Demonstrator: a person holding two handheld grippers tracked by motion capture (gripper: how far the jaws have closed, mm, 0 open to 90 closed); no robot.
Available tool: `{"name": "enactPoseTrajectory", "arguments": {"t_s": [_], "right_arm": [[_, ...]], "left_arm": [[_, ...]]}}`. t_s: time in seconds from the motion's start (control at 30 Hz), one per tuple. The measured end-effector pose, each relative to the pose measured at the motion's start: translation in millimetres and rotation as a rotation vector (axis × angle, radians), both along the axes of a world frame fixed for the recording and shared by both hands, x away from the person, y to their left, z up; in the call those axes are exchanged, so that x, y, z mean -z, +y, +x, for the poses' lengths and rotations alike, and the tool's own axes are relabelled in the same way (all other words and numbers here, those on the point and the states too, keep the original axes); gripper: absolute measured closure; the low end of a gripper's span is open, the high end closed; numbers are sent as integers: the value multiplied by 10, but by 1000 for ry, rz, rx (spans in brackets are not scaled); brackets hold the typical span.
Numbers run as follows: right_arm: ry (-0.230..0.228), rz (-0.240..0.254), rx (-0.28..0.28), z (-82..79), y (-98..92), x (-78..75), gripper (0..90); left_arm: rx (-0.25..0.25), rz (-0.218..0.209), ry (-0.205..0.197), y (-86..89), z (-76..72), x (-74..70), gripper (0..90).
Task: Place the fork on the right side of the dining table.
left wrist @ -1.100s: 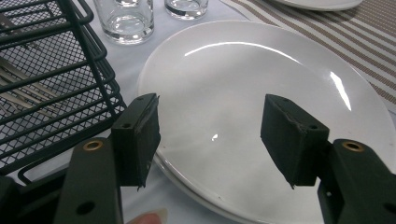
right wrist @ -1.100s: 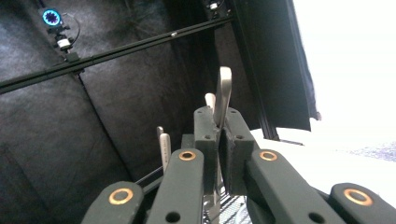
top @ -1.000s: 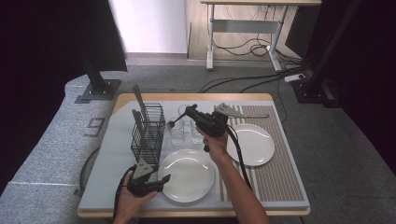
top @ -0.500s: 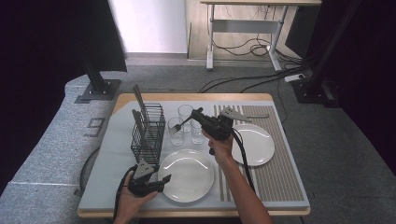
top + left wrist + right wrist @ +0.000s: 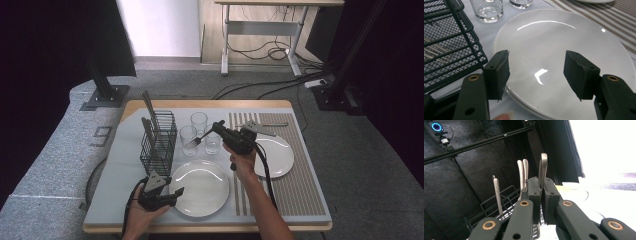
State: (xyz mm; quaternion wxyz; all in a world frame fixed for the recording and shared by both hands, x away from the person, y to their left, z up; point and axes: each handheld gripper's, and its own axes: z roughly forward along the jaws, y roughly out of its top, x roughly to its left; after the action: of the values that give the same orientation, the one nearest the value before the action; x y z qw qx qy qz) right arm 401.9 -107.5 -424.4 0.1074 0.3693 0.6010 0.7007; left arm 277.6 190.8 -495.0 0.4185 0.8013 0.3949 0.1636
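Change: the right gripper (image 5: 216, 128), with the fork (image 5: 196, 140), has moved right and lower since a second ago, away from above the rack (image 5: 159, 142) and toward the glasses (image 5: 188, 138); the left gripper (image 5: 172, 192) has stayed put.
Meaning: the fork seems just drawn from the rack and on its way to a place setting, probably beside one of the plates; it is not yet laid down.
Right gripper: jaws clamped on the fork's handle (image 5: 543, 168), which sticks up between the pads in the right gripper view; tines point left and down over the glasses in the high view.
Left gripper: jaws (image 5: 539, 72) apart with nothing between them, hovering at the near edge of the front plate (image 5: 554, 45); whether a pad touches the rim I cannot tell.
Fork: in the air, close over the three glasses, between rack and far plate (image 5: 277, 155).
Edges: glasses directly under the tines; rack wire and remaining cutlery (image 5: 496, 195) to the left.
Open room: bare mat between the two plates and the striped mat (image 5: 300, 190) to the right; front plate's left side is crowded by the left gripper.
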Motion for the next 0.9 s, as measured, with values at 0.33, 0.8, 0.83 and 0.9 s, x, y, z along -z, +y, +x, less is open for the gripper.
{"name": "enactPoseTrajectory", "arguments": {"t_s": [0.33,0.8,0.83,0.9], "right_arm": [[12,-1,5,-39,-63,85,863],[17,-5,20,-120,-204,199,863],[14,-6,22,-126,-214,203,863],[14,-6,23,-140,-235,210,863]], "left_arm": [[-1,-3,-1,7,0,-2,374],[2,4,2,-19,-1,14,374],[2,4,2,-21,-1,15,374],[3,6,3,-24,-1,16,374]]}}
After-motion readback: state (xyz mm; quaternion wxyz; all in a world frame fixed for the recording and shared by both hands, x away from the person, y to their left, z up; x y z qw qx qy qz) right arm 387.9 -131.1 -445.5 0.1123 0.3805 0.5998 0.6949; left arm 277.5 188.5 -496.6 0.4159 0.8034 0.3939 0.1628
